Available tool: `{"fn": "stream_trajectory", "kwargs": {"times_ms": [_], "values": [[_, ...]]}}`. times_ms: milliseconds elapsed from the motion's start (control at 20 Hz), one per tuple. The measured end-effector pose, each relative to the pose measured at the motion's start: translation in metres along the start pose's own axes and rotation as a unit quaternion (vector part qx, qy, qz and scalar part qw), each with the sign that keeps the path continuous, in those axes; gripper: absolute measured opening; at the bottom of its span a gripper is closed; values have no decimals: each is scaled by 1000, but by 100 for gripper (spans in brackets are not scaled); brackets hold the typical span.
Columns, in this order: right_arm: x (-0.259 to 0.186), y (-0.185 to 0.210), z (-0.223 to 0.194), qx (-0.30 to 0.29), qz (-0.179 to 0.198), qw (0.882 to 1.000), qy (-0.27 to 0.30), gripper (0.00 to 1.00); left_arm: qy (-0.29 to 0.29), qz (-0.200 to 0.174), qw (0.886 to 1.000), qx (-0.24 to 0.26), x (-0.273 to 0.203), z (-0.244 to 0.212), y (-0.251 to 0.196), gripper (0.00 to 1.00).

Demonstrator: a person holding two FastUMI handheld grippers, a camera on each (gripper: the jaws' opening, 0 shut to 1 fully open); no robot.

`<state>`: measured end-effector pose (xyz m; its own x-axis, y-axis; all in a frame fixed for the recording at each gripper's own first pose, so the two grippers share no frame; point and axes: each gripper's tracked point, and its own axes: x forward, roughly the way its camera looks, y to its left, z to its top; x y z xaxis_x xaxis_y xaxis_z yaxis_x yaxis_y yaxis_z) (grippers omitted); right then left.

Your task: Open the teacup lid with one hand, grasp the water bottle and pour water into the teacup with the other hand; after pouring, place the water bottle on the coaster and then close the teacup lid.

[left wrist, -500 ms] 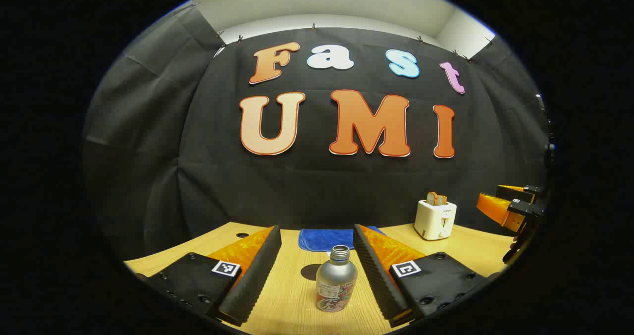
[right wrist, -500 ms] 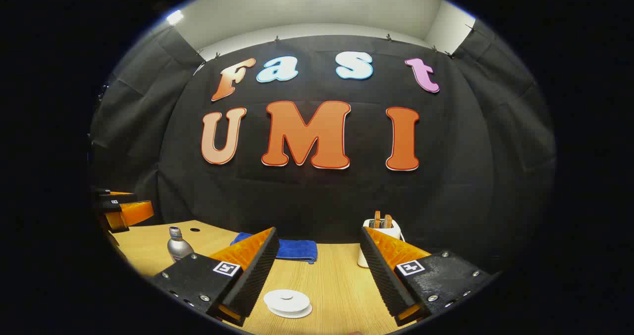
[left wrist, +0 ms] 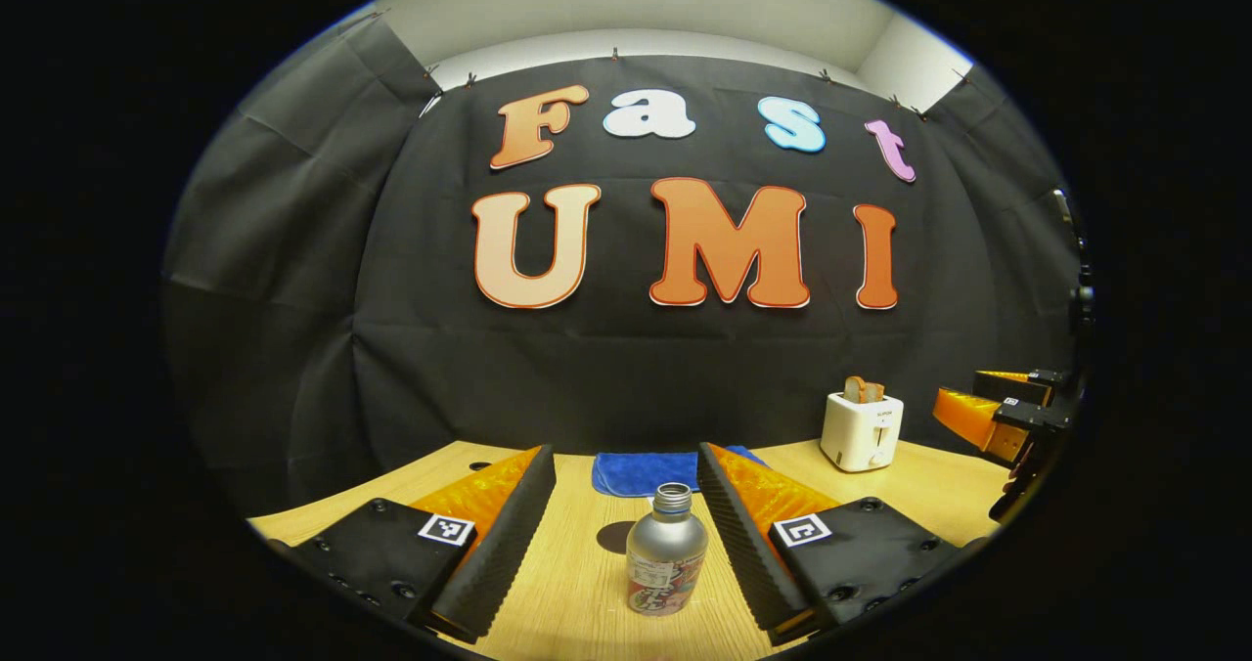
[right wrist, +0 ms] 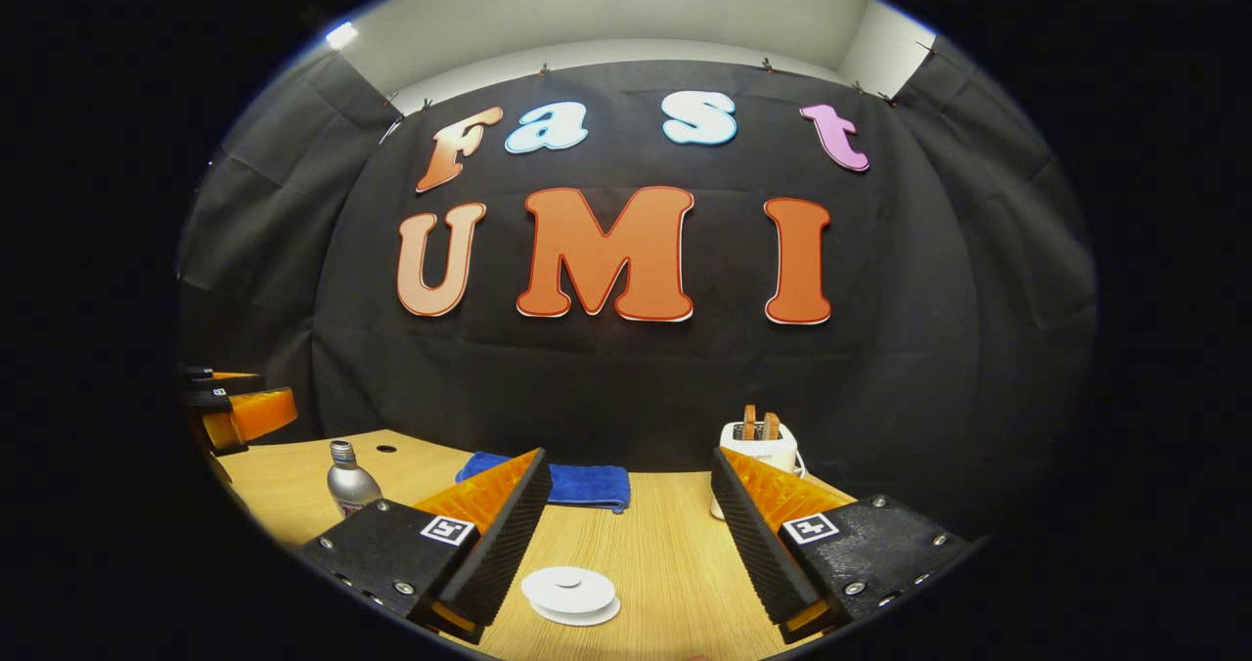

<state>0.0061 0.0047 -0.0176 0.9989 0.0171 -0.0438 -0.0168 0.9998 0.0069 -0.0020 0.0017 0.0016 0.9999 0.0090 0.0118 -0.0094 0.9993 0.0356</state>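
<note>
Left gripper (left wrist: pixel 626 534) hangs low over the wooden table (left wrist: pixel 577 602) with its ribbed black fingers spread wide and nothing between them. The water bottle (left wrist: pixel 665 563), a silver metal one with a printed label and no cap on its threaded neck, stands upright in the gap between the fingers, touching neither. To take it well, I judge the gripper should go forward until the pads flank the widest part of the body, below the shoulder, then close evenly from both sides so the uncapped bottle is not tipped or nudged.

Right gripper (right wrist: pixel 626 544) is likewise parted and empty. On the table between and just ahead of its fingers lies the teacup lid (right wrist: pixel 569 591), a white disc with a small raised centre; whether a cup sits under it cannot be told, since it looks very flat. Lifting it probably calls for a low, level approach that catches the rim or the centre knob without skidding it across the wood. In the right gripper view the bottle stands far to the left, near the other gripper's orange fingers.

Light, straight-grained wood makes up the table. At its back edge lies a folded blue cloth (left wrist: pixel 636 470), and further right a white toaster (left wrist: pixel 861 431) holds slices of bread. Black cloth walls the booth, with a pale ceiling above.
</note>
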Motion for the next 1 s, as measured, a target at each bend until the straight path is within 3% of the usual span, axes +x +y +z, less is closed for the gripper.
{"fn": "stream_trajectory", "kwargs": {"times_ms": [600, 1000], "values": [[3, 9, -13, -10, 12, 1000, 17, 98, 0, -3, 1000, 1, 2, -5, -5, 97], [15, 22, -52, -16, 31, 997, 65, 98, -3, -9, 1000, 10, 1, -9, -7, 95]]}}
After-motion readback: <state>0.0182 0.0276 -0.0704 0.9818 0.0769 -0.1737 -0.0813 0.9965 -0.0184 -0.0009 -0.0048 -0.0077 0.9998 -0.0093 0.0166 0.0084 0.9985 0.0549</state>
